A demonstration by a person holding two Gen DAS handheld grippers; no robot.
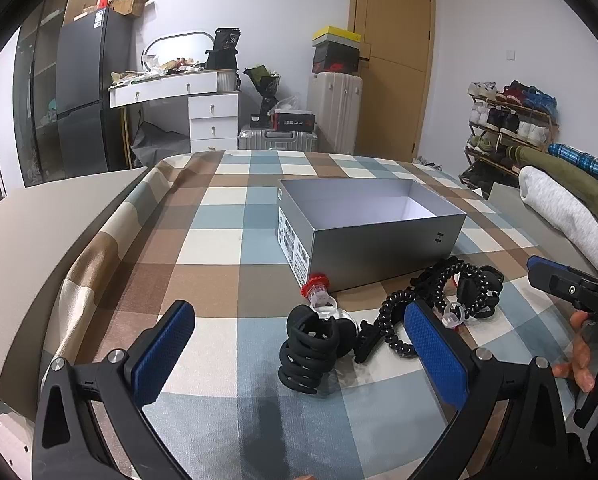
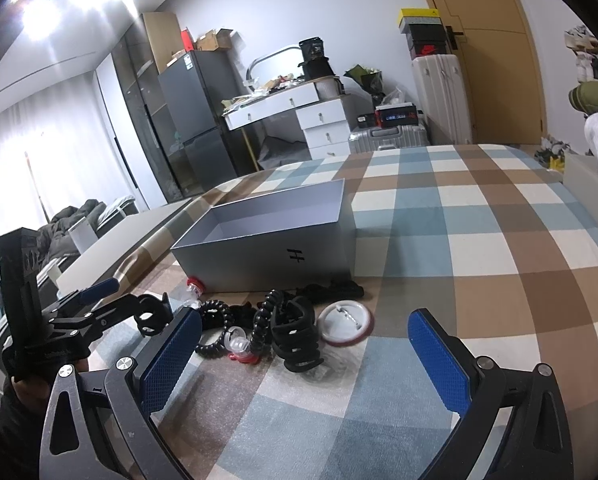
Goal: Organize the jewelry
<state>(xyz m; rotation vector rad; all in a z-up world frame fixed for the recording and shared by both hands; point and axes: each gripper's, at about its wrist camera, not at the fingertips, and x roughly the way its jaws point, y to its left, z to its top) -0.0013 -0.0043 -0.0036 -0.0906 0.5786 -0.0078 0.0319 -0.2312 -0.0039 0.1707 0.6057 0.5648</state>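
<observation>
An open grey box (image 1: 383, 248) stands on the checkered cloth, empty inside; it also shows in the right wrist view (image 2: 275, 248). In front of it lies a pile of accessories: a black claw clip (image 1: 309, 350) (image 2: 297, 338), black spiral hair ties (image 1: 395, 320) (image 2: 261, 320), small clear pieces with red trim (image 1: 319, 290) (image 2: 241, 348), and a round white badge with a pin (image 2: 345, 326). My left gripper (image 1: 299, 340) is open, its jaws either side of the claw clip, just above the cloth. My right gripper (image 2: 305, 340) is open and empty, around the pile.
The table's left edge drops to a beige board (image 1: 39, 240). A grey pillow (image 1: 559, 216) lies at the right. Behind stand a white dresser (image 1: 203, 108), suitcases (image 1: 335, 112), a fridge (image 1: 87, 96) and a shoe rack (image 1: 507, 128).
</observation>
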